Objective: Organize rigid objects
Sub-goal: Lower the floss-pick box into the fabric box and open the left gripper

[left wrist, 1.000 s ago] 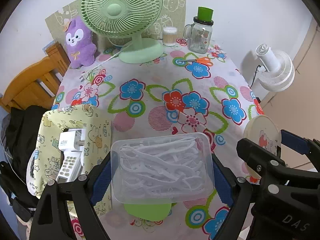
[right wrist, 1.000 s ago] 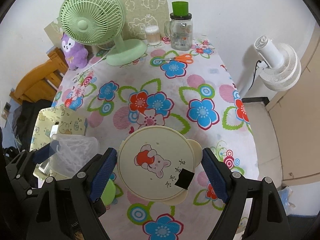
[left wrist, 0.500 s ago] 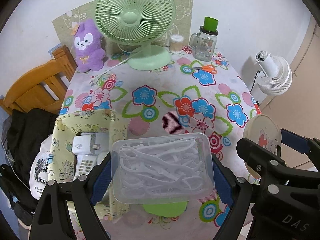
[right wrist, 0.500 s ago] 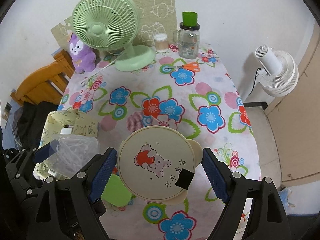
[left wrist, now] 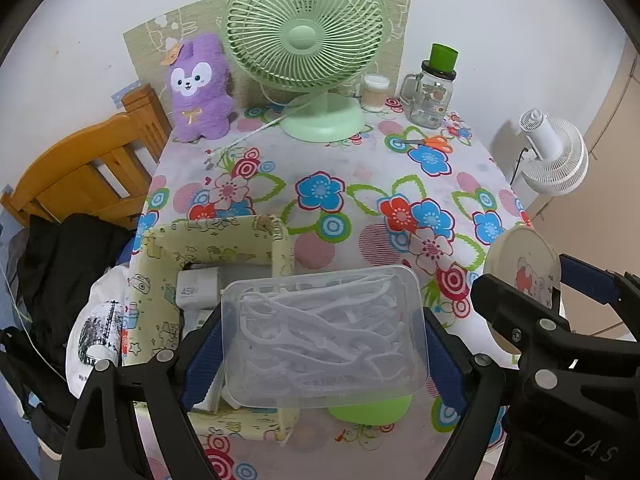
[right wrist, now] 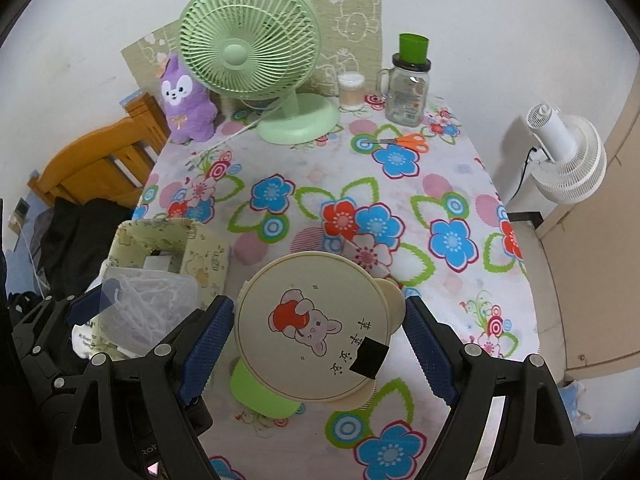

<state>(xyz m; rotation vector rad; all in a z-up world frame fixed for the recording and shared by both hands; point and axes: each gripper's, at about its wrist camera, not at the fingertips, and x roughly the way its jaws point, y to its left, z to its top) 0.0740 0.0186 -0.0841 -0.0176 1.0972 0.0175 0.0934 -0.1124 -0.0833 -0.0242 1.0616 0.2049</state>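
A: Left wrist view shows the left hand-held gripper (left wrist: 322, 344) pinching a clear box of floss picks (left wrist: 324, 332) between its 2 blue pads, held above the near edge of the patterned storage box (left wrist: 160, 264) on the bench (left wrist: 360, 176) — probably carried level so it can go in beside the white charger (left wrist: 198, 287).

B: And the right one?

A: The right hand-held gripper (right wrist: 316, 330) clamps a round cream lid with a rabbit print (right wrist: 312, 320), lifted over a green item (right wrist: 260, 394) — likely sorted next.

B: Anything unclear?

A: That green thing is mostly covered, so I can't name it. The storage box's inside is largely hidden by the floss box.
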